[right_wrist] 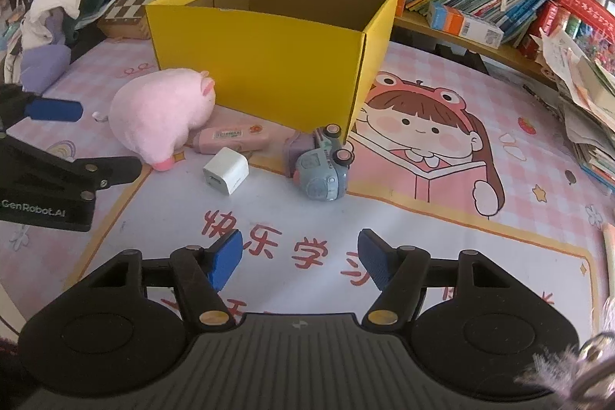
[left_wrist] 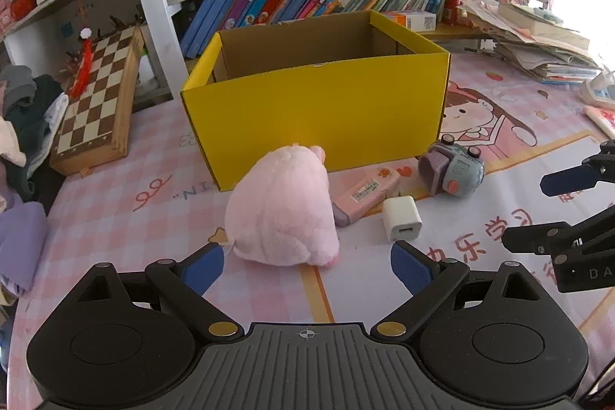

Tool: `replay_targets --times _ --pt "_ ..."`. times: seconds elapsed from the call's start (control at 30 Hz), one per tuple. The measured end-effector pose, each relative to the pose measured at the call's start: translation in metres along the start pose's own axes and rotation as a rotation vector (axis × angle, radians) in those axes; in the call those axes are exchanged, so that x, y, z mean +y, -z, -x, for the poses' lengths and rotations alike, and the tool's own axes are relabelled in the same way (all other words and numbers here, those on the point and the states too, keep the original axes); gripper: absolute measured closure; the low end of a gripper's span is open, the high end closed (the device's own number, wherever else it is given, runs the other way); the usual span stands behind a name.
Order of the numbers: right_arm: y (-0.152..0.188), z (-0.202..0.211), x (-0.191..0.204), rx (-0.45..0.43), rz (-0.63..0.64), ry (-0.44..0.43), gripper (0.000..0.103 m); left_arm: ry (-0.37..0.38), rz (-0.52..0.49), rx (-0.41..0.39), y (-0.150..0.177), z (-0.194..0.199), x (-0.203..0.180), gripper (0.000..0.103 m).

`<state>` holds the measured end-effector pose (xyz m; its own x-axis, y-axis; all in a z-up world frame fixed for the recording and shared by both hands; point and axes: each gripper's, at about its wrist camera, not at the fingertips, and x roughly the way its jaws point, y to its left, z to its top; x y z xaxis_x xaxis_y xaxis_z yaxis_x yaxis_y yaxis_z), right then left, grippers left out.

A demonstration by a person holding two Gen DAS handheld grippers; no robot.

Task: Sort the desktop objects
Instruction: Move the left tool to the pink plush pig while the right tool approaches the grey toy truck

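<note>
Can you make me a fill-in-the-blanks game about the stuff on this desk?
1. The fluffy pink plush pig sits in front of the open cardboard box, which is ____ on the outside.
2. The small white cube-shaped charger lies between the pig and the little grey-blue toy ____.
3. Leaning by the shelf post is a wooden ____ board.
4. Both blue-padded grippers, left gripper and right gripper, hold ____.

Missing words: yellow; car; chess; nothing

Both cameras sit on the grippers, looking forward and down along the fingers at the desk from close by. The left view faces the yellow box [left_wrist: 315,110] head-on, the right from its corner; both share the box and pink plush [right_wrist: 161,110].
</note>
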<state>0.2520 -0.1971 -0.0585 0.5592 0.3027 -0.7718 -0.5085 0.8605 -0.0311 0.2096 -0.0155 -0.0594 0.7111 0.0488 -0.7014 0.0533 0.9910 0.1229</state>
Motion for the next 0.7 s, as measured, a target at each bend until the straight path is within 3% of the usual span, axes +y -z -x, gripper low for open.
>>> replay_targets --times 0.5,0.7 --pt "-0.028 -0.043 -0.013 0.033 -0.005 -0.004 0.046 -0.038 0.016 0.035 -0.022 -0.045 0.013 0.009" --pt "-0.036 -0.061 -0.014 0.053 0.012 -0.006 0.049 -0.035 0.042 0.075 -0.023 -0.062 0.02 0.015"
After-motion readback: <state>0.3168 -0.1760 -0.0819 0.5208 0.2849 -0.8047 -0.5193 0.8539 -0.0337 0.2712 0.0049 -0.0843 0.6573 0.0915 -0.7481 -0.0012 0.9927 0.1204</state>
